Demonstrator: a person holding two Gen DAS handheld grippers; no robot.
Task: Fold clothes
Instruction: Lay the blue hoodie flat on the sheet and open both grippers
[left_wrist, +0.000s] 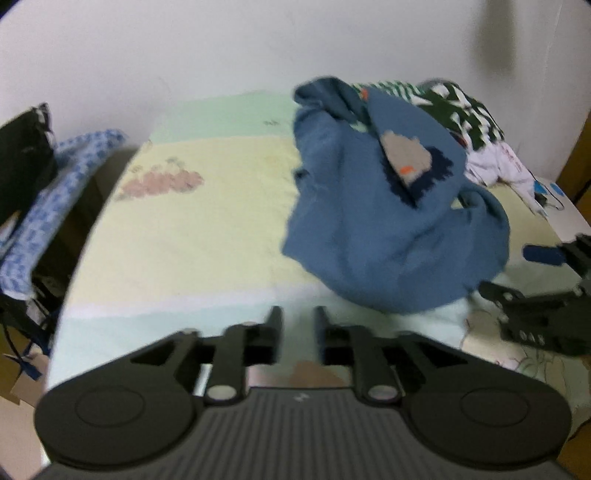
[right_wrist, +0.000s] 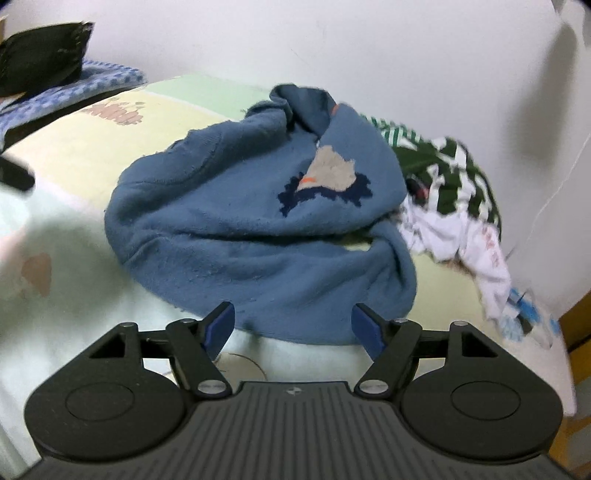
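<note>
Left gripper (left_wrist: 297, 317): nearest, jaws slightly apart, empty.
Right gripper (right_wrist: 291, 325): jaws wide, empty, near the sweater's hem.
Blue sweater (right_wrist: 236, 229): crumpled on the bedsheet (left_wrist: 184, 236).

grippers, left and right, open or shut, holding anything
left gripper: open a little, nothing between its fingers.
right gripper: open wide, empty, just short of the blue sweater.

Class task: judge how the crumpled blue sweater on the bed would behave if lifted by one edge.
The blue sweater lies in soft, slumped folds, so it would probably drape limply. Its thick, fuzzy knit suggests it is unlikely to slip.
</note>
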